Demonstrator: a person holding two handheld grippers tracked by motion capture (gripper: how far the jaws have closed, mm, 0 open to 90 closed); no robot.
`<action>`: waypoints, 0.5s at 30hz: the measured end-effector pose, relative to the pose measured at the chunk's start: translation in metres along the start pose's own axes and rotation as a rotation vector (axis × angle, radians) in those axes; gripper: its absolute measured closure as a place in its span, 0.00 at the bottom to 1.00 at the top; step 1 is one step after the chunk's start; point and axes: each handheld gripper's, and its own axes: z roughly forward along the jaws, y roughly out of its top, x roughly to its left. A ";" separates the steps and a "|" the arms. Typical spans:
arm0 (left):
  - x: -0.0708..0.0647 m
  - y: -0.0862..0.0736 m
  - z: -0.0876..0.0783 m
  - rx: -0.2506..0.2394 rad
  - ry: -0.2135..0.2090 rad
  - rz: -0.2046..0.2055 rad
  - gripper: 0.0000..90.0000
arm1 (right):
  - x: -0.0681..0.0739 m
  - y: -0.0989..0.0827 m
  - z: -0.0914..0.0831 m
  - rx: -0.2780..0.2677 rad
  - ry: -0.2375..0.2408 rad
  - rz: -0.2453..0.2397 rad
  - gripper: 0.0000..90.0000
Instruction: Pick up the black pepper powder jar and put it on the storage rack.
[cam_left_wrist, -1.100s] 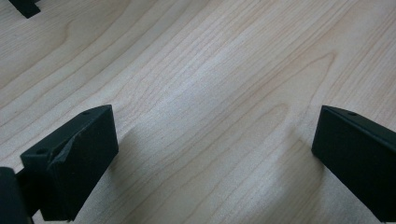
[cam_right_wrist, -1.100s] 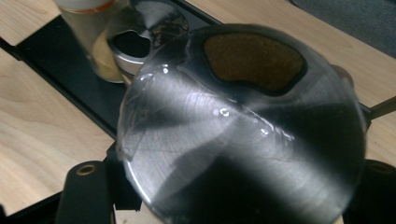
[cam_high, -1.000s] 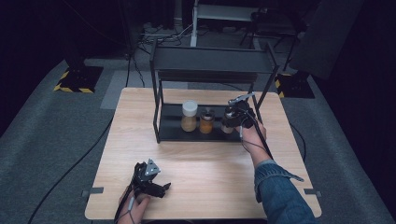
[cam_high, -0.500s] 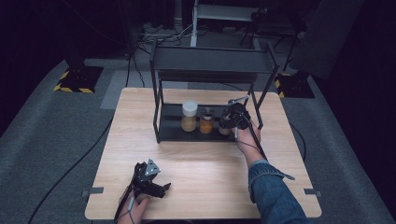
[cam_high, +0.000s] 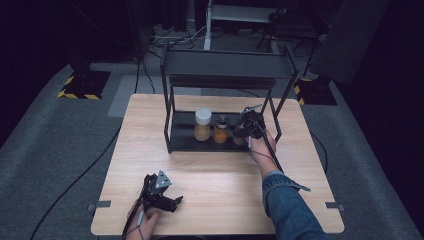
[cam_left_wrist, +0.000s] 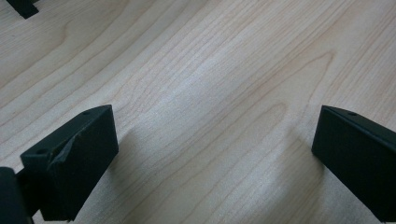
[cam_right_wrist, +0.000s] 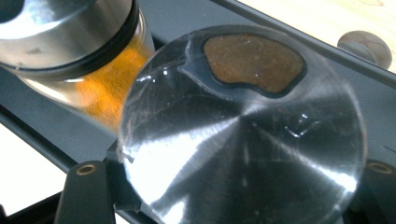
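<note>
Left gripper (cam_high: 161, 192): jaws wide apart, nothing between, low over near table (cam_high: 215, 175)
Right gripper (cam_high: 248, 128): clamped on steel-lidded spice jar (cam_right_wrist: 243, 126), at rack's (cam_high: 225, 70) bottom shelf
Neighbours: orange-powder jar (cam_high: 221, 131) just beside, white-capped jar (cam_high: 202, 124) further left

Silver-lidded jar (cam_right_wrist: 243, 135), orange spice jar (cam_right_wrist: 100, 88), black rack (cam_high: 190, 137)

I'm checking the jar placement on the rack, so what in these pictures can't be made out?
- Held jar: its body and base are hidden under its own metal lid in the right gripper view, so whether it rests on the rack shelf is unclear.
- High view: the right gripper covers that jar.
- Orange jar: cut off by the top edge.
- Jar labels: too small in the high view.
</note>
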 end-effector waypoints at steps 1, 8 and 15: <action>0.000 0.000 0.000 -0.001 0.000 0.000 0.00 | 0.000 0.000 0.000 -0.004 0.002 0.001 0.34; 0.000 0.000 0.000 -0.001 0.000 -0.001 0.00 | -0.002 -0.002 0.003 -0.021 0.013 0.011 0.26; 0.000 0.000 0.000 0.000 -0.001 0.007 0.00 | 0.005 -0.004 -0.018 -0.049 -0.011 0.014 0.08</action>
